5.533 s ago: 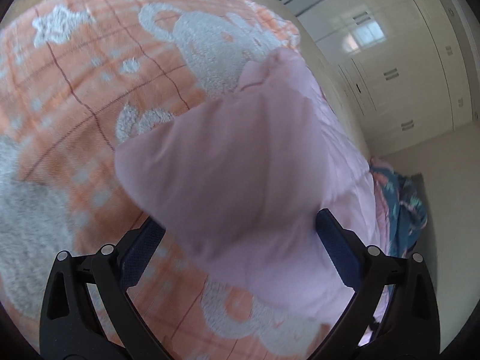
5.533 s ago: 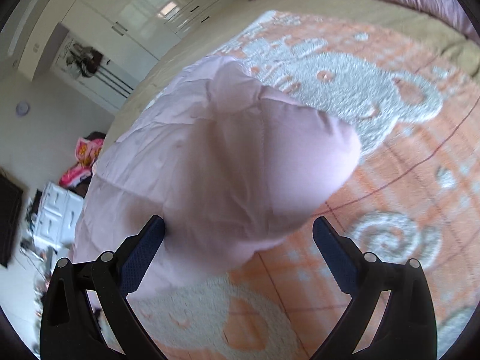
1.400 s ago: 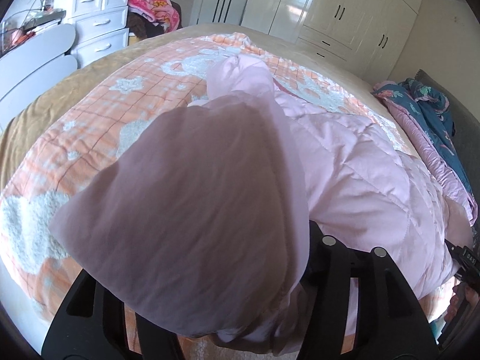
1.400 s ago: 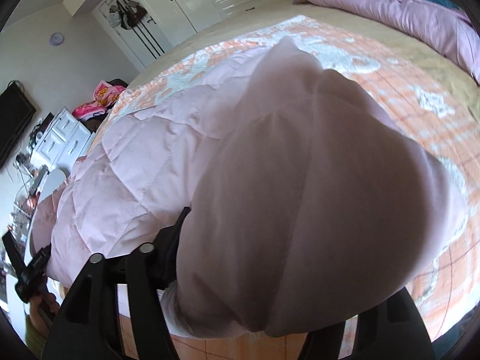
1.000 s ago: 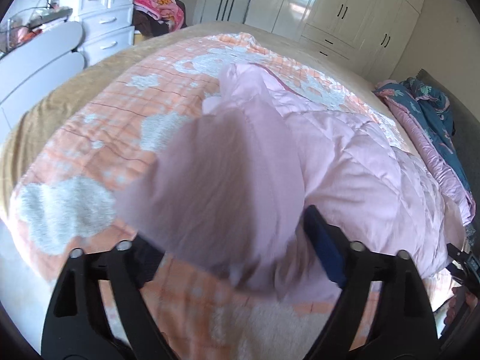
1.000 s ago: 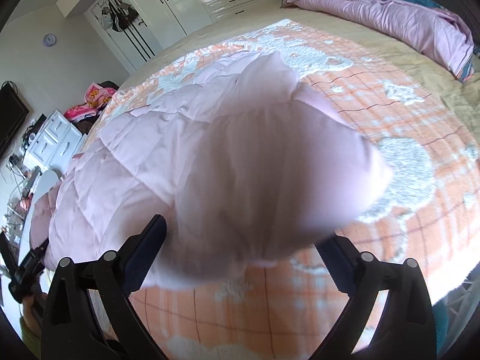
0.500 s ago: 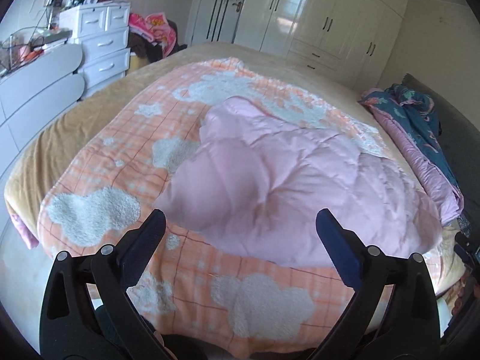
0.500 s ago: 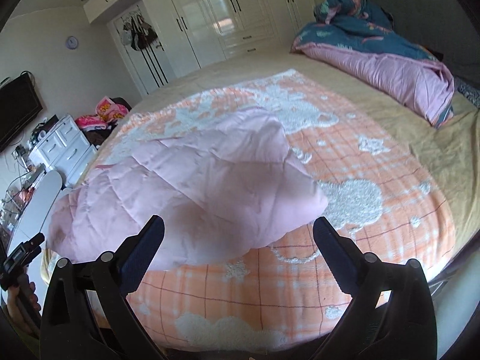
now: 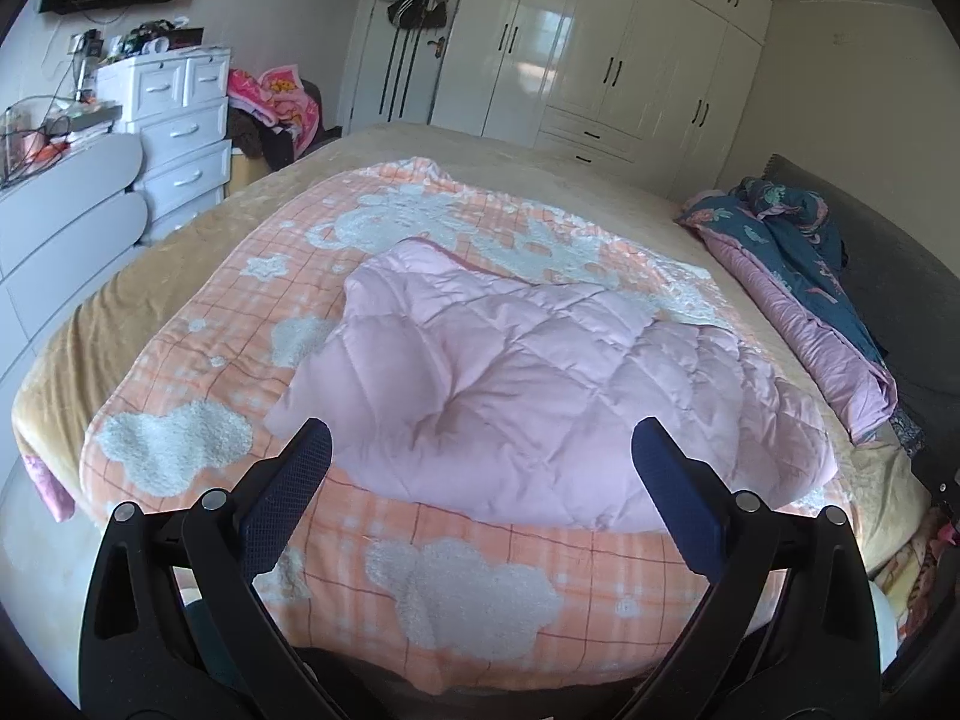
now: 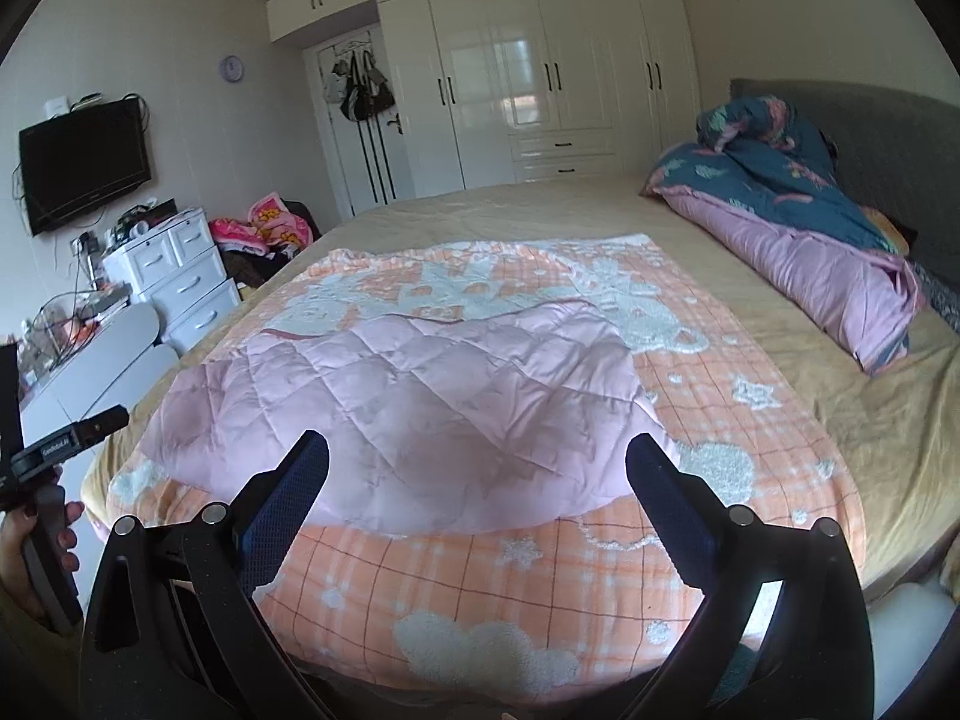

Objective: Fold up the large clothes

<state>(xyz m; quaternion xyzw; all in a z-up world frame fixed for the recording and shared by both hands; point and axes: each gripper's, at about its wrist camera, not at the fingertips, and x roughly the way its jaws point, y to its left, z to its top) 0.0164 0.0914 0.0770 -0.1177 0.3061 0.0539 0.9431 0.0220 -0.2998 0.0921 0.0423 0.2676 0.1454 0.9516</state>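
We are holding our left tongs (image 9: 477,441) wide apart, with nothing between the two blue pads. Our right tongs (image 10: 477,453) are also spread wide and are gripping nothing. Both pairs are hanging in the air near the foot of the bed (image 10: 510,204), apart from the cloth.

The big pink puffy coat (image 9: 528,384) is lying on the bed, right on top of an orange checked blanket (image 9: 456,588) with fluffy white clouds and stars. The coat is sitting in a soft, lumpy heap, with one side folded over the middle. From the right tongs' camera, the pink coat (image 10: 408,408) is filling the middle of the blanket (image 10: 738,420).

A pink and dark blue quilt (image 10: 798,222) is lying bunched up along the far right side of the bed, well apart from the coat. White drawers (image 9: 180,126) are standing to the left of the bed. Tall white closets (image 10: 540,84) are lining the back wall. A black TV (image 10: 84,162) is hanging on the left wall.
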